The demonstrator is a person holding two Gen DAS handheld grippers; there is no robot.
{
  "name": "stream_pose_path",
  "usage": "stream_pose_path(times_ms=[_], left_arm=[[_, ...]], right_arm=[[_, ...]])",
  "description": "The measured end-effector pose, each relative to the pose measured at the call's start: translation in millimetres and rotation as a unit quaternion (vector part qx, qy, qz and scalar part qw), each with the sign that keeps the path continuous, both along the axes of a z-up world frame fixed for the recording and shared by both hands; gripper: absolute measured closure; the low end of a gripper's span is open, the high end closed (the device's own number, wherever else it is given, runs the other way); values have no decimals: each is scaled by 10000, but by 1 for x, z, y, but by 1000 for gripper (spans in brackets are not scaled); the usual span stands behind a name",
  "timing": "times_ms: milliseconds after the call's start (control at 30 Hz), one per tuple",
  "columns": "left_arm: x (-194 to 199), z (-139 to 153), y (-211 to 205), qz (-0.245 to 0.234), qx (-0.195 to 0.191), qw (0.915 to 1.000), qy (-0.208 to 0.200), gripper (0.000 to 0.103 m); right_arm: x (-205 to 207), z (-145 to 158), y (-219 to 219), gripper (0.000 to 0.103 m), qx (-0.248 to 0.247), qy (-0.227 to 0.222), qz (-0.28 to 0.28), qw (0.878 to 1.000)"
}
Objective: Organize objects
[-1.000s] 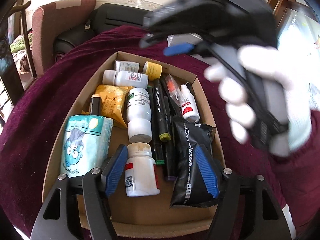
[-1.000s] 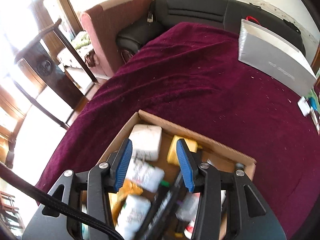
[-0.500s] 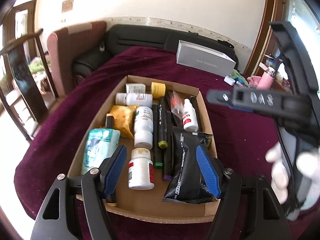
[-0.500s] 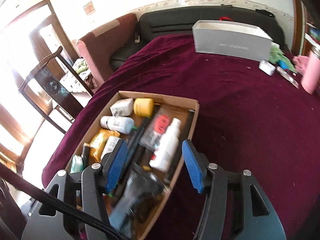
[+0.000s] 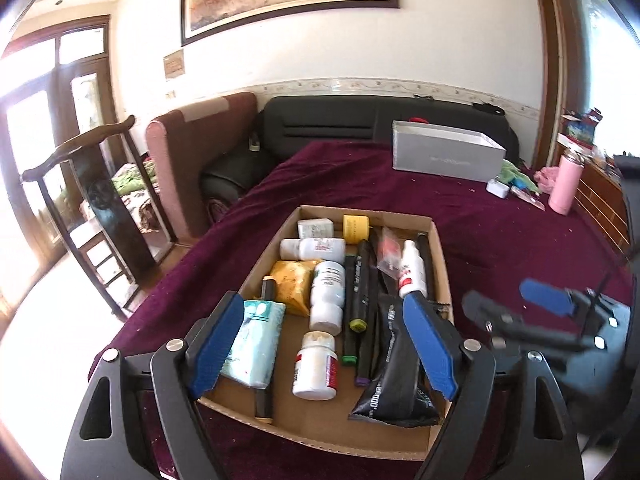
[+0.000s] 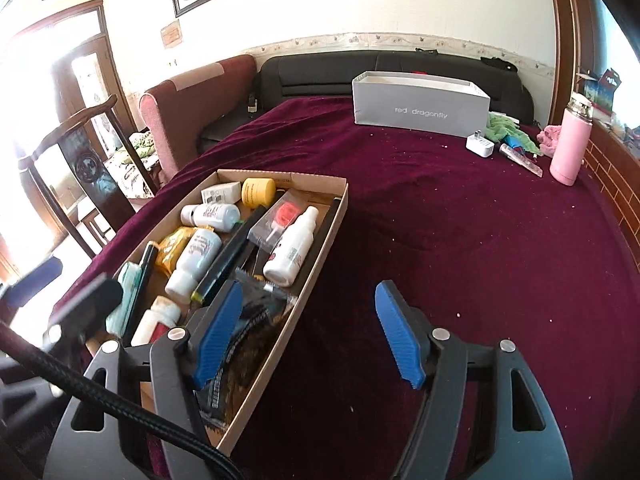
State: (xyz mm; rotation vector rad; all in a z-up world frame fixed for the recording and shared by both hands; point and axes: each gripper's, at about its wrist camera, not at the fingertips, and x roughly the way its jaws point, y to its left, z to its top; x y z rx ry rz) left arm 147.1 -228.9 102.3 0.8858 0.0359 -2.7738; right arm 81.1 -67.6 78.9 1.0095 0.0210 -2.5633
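Both grippers pulled back from cardboard box [image 5: 438,248], seemingly empty.

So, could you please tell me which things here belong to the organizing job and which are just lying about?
Part of the job:
- cardboard tray
- white bottles, yellow jar, markers, black pouch, tissue pack inside it
- left gripper and right gripper, both open

Lying about:
- grey box
- pink flask
- white charger
- green cloth
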Motion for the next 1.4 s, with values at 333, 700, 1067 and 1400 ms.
stream_pose_path(times_ms=[333,700,1067,1400], left_arm=[[9,14,-15,698,-285,9965,351,25],[22,13,-54,1258,141,9913,350,10],[24,3,-59,1289,190,9913,210,8],[22,-5,-77,1390,461,9892,24,8]], right_arm=[[16,-3,1,30,-57,172,26,9998],[27,-7,-12,27,64,293,157,9994],[27,-1,-52,27,471,332,462,9973],[21,-3,-75,24,589,258,597,9961]])
